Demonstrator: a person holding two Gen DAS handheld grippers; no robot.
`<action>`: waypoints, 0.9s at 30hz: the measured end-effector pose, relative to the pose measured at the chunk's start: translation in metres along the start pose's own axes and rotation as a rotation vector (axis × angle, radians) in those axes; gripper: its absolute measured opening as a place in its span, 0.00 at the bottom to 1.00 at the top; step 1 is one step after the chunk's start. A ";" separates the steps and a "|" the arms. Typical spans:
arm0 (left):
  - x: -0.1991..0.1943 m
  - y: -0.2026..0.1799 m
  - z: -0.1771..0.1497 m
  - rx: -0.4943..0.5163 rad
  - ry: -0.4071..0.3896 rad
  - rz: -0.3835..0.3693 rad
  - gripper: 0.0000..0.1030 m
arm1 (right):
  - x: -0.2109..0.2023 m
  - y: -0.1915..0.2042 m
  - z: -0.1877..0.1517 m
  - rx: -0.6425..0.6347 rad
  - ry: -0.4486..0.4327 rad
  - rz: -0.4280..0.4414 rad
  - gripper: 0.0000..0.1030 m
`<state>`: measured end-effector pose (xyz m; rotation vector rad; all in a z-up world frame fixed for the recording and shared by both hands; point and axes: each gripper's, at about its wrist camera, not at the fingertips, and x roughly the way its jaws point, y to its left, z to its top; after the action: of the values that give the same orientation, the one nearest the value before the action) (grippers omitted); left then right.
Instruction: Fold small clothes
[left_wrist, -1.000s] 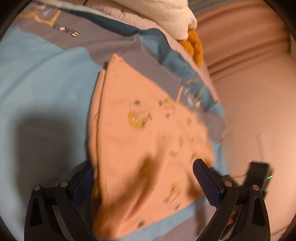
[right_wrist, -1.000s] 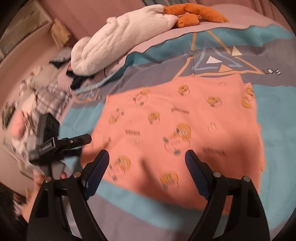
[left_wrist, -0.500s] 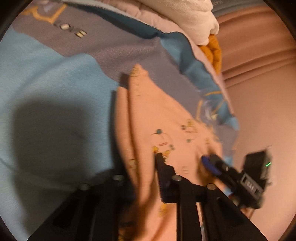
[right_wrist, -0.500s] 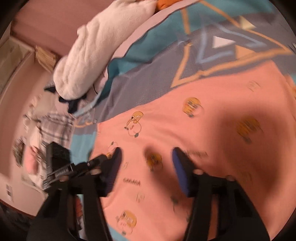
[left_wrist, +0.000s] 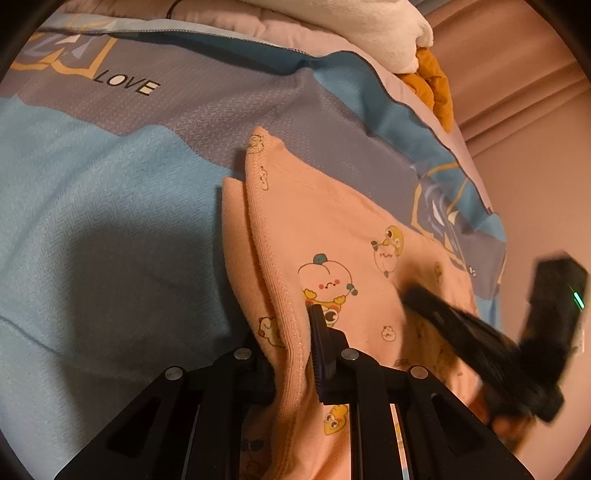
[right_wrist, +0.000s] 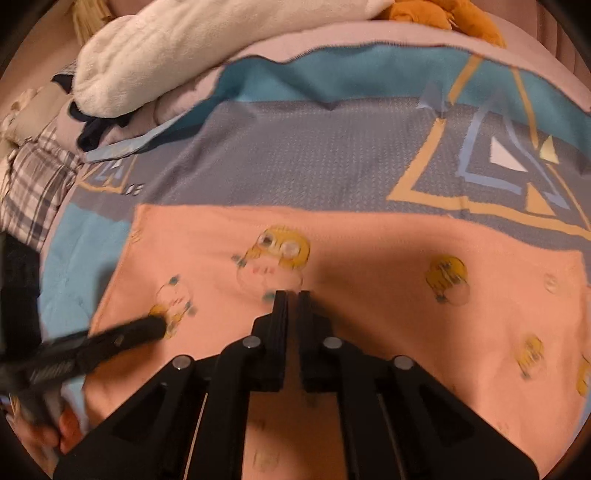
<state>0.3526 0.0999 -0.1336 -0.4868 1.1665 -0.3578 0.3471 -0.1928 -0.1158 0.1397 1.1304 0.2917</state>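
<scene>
A small peach garment with cartoon prints (left_wrist: 332, 229) lies on a blue and grey bedspread (left_wrist: 110, 177). My left gripper (left_wrist: 295, 332) is shut on the garment's hemmed edge, which bunches up between its jaws. The same garment (right_wrist: 369, 266) spreads flat in the right wrist view. My right gripper (right_wrist: 291, 295) is shut with its tips pressed onto the garment's middle; whether it pinches cloth I cannot tell. The right gripper also shows at the right of the left wrist view (left_wrist: 410, 295), and the left one at the left of the right wrist view (right_wrist: 159, 325).
A white fluffy blanket (right_wrist: 184, 55) and an orange plush item (right_wrist: 443, 14) lie at the far edge of the bed. Plaid fabric and dark clothes (right_wrist: 33, 177) are piled at the left. The bed's edge drops off at the right in the left wrist view (left_wrist: 498, 221).
Both grippers went from wide open to shut. The left closed on the garment's edge. The right moved down and forward onto the garment's middle.
</scene>
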 end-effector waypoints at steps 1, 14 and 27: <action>0.001 -0.001 0.001 0.003 0.000 0.004 0.16 | -0.009 0.001 -0.010 -0.016 -0.006 0.024 0.09; -0.010 -0.034 0.004 0.025 -0.017 0.097 0.07 | -0.042 0.019 -0.109 -0.198 0.056 0.096 0.11; 0.018 -0.165 -0.011 0.280 0.063 0.224 0.07 | -0.029 -0.125 -0.063 0.748 -0.124 0.733 0.65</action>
<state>0.3454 -0.0505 -0.0618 -0.0995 1.1964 -0.3378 0.2987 -0.3227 -0.1492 1.2322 0.9829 0.4841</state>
